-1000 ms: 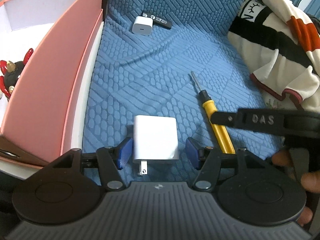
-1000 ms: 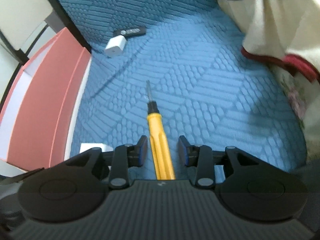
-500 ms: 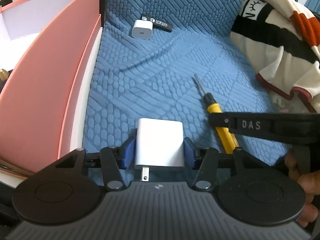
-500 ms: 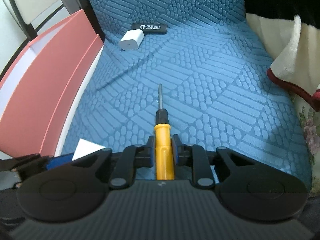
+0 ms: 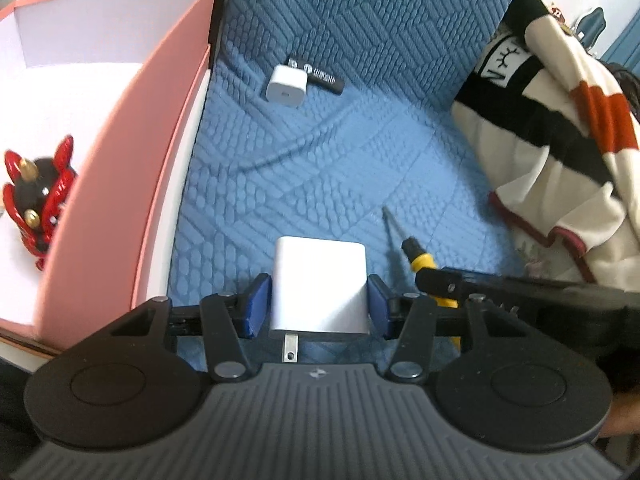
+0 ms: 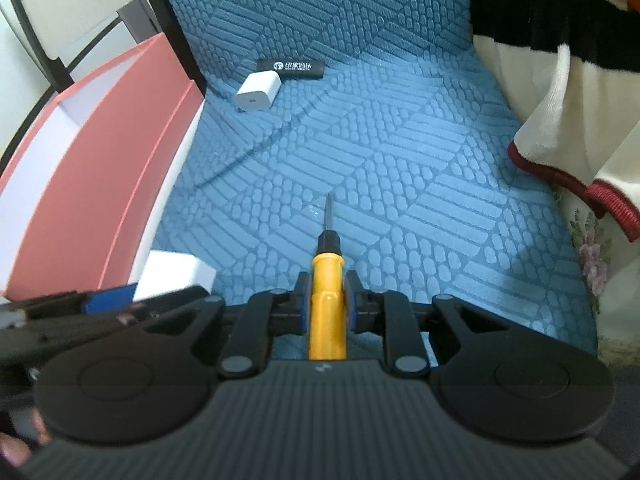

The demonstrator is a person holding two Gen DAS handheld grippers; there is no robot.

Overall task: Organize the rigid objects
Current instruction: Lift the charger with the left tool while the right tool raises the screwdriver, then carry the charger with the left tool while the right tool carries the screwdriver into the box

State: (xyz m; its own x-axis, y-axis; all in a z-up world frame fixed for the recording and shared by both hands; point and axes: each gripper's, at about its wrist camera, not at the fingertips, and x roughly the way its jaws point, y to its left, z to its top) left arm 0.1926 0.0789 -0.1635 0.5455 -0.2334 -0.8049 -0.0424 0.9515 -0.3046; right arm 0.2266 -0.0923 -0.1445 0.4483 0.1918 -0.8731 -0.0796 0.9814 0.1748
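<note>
Two close fisheye views, one mounted on each handheld gripper, both look steeply down and forward along the fingers onto a blue quilted cover (image 5: 320, 152). The left wrist view sits nearer the pink box (image 5: 132, 160) at its left edge and sees into it, while the right wrist view looks from further right, catching the same box (image 6: 100, 168) from outside. Both share the small white charger (image 5: 286, 86) and black stick (image 6: 290, 67) far ahead, and the striped blanket (image 5: 560, 120) on the right.
</note>
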